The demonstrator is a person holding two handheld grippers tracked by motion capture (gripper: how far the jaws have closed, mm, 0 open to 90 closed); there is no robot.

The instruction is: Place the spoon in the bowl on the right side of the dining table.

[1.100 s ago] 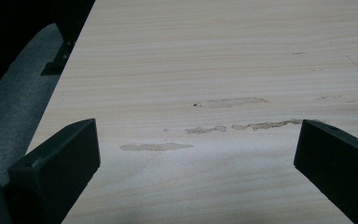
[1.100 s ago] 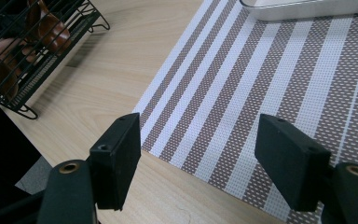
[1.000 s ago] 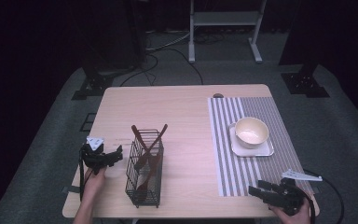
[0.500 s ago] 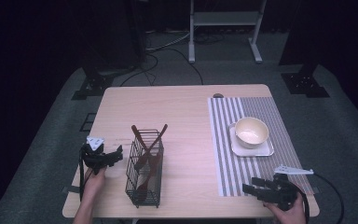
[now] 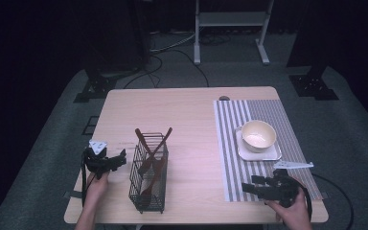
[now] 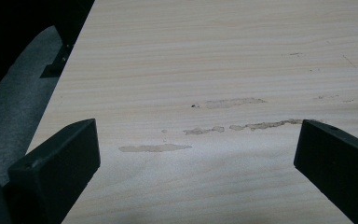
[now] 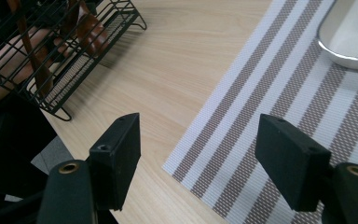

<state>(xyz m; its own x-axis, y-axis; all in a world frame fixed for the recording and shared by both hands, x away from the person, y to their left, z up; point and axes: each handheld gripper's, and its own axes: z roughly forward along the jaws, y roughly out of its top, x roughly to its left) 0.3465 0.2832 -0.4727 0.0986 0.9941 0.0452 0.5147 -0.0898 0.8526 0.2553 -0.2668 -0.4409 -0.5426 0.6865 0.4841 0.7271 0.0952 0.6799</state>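
A black wire basket (image 5: 139, 183) stands on the left half of the wooden table (image 5: 191, 120) and holds several brown wooden utensils (image 5: 153, 145). Just left of it my left gripper (image 5: 121, 156) is open, pointing right, over bare scuffed wood (image 6: 223, 103); in its own view the left gripper (image 6: 198, 144) has nothing between its jaws. My right gripper (image 5: 247, 186) is open near the front right corner, pointing left. The right gripper (image 7: 200, 140) hovers above the left edge of a striped placemat (image 7: 270, 98), with the basket (image 7: 51, 60) beyond it.
A cream bowl (image 5: 258, 133) sits on a white square plate (image 5: 260, 154) on the striped placemat (image 5: 230, 143). A small dark object (image 5: 224, 98) lies at the table's back edge. Table legs and stands rise from the dark carpet behind.
My right gripper has shifted left and slightly farther onto the table, over the placemat's front left corner. The left gripper and the basket have stayed put.
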